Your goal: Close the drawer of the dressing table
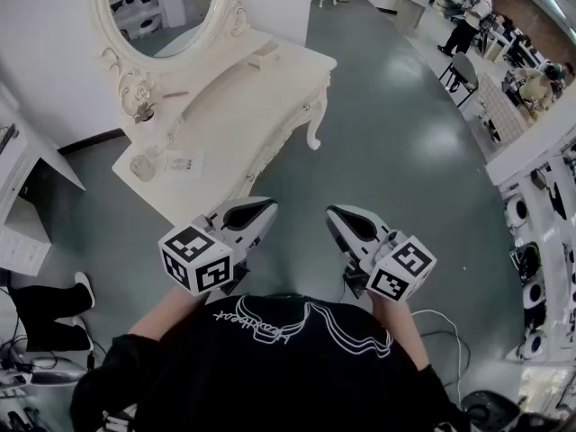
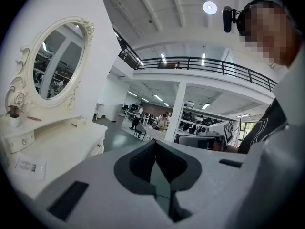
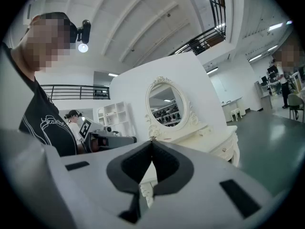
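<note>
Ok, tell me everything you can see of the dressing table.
The dressing table is cream-white, carved, wood-looking, with curved legs and an oval mirror in a scrolled frame. It stands on the grey floor against the white wall. A card and small pot sit on top. Its knobbed drawer looks shut.

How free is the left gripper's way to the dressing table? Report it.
Probably free. The left gripper, shut and empty, is close to the near edge of the dressing table, and nothing shows between them.
</note>
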{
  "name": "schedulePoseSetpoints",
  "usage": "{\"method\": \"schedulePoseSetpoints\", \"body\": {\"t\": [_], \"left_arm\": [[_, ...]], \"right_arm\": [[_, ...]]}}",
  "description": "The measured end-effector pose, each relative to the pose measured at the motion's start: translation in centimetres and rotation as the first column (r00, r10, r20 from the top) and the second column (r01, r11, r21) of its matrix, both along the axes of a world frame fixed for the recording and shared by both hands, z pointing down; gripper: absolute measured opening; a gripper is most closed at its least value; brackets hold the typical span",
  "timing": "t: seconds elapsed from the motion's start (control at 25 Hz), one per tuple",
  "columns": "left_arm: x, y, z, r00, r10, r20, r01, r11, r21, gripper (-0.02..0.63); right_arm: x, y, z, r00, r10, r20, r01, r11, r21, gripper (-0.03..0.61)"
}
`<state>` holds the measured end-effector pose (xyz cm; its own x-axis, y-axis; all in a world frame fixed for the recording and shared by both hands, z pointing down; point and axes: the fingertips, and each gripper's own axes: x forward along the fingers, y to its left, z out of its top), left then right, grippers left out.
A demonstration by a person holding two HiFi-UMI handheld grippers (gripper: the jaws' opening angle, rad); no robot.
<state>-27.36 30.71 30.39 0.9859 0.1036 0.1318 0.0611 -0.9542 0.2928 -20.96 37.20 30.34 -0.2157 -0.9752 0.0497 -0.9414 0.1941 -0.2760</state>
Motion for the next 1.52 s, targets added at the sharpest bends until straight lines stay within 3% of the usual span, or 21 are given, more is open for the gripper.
{"method": "schedulePoseSetpoints", "body": {"t": [0.32,0.4,0.48,0.76,1.28,1.52], "left_arm": [[2.4,0.6,-0.3,1.000,-0.017,-0.001,0.017,1.000,0.011,0.005],[3.1,0.9,-0.5,1.000,-0.023,-0.004,0.023,1.000,0.017,0.005],[3.7,1.1,-0.7,1.000,-0.030,-0.006,0.030,0.999,0.017,0.003],[5.8,1.5,-0.3,0.999,-0.048,-0.007,0.048,0.999,0.004,0.005],[9.1,-1.5,1.4,0.998,-0.053,0.018,0.054,0.998,-0.031,0.003],[13.6,-5.7,3.0,0.999,-0.032,0.030,0.033,0.998,-0.059,0.005]], "right_arm": [[2.8,0.6,-0.7,1.000,0.010,-0.024,-0.009,1.000,0.018,0.003],[3.6,0.7,-0.9,0.999,0.007,-0.033,-0.006,1.000,0.024,0.059],[4.2,0.9,-0.9,0.999,-0.007,-0.048,0.008,1.000,0.016,0.161],[6.9,1.6,0.3,0.993,-0.010,-0.118,0.005,0.999,-0.038,0.279],[11.1,-1.6,2.5,0.994,0.016,-0.106,-0.024,0.997,-0.078,0.325],[15.1,-5.4,4.0,0.995,0.028,-0.094,-0.037,0.994,-0.103,0.325]]}}
